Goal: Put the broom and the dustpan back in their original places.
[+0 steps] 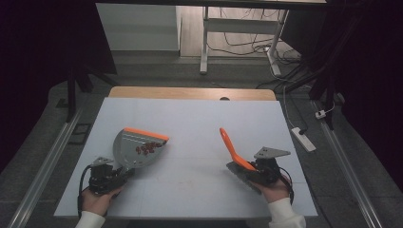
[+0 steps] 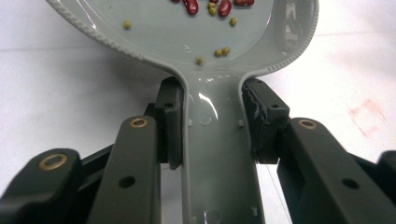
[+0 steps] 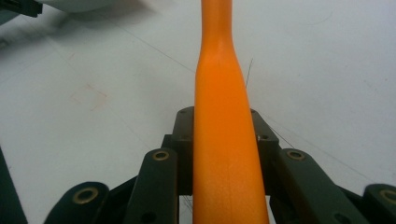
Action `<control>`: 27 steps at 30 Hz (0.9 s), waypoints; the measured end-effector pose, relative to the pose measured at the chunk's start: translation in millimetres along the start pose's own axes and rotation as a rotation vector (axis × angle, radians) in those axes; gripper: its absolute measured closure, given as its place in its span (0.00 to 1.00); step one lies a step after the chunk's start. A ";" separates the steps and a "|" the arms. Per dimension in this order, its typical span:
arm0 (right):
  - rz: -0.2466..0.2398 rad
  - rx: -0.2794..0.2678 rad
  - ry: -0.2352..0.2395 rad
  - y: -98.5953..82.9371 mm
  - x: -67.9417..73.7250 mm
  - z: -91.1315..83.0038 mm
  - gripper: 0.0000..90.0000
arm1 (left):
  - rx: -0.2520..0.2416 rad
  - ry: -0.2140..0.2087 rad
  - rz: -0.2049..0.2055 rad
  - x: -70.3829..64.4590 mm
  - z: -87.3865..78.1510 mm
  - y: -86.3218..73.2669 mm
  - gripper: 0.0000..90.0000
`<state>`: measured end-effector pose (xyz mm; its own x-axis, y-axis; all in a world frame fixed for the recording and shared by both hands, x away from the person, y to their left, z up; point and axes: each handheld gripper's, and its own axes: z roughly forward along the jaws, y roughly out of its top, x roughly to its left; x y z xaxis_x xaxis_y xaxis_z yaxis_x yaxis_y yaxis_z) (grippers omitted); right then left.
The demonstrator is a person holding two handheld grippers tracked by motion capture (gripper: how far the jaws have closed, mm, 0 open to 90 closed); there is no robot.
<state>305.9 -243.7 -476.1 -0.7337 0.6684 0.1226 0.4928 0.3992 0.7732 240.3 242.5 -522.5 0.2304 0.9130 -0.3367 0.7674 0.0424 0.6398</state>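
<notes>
- Left gripper [image 1: 107, 175], lower left of the high view, is clamped on the grey dustpan [image 1: 135, 147]; keep it level so the beans [image 1: 148, 147] stay in.
- Right gripper [image 1: 259, 172], lower right, grips the orange brush handle [image 1: 231, 147]; sweep gently toward the pan's lip.

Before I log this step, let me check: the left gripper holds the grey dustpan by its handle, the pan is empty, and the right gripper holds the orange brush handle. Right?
Not quite: the dustpan is not empty. The left gripper view shows red beans and small green ones lying in it. The rest holds: the left gripper clamps its handle, and the right gripper holds the orange brush handle.
</notes>
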 end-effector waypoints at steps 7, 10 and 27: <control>0.005 0.030 0.007 -4.0 1.6 2.2 0.78 | 0.021 0.017 -0.047 0.9 7.7 0.4 0.68; 0.024 0.039 0.005 -5.7 -0.7 2.4 0.78 | 0.018 0.032 -0.067 2.2 8.0 0.6 0.68; 0.100 0.097 -0.047 -12.6 -26.5 10.9 0.76 | 0.049 0.058 -0.093 1.1 16.6 -0.3 0.68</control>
<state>324.3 -259.6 -495.9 -0.6572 0.7354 0.1652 0.6072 0.3866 0.6942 250.2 236.7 -534.5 0.1229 0.9282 -0.3512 0.8122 0.1092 0.5730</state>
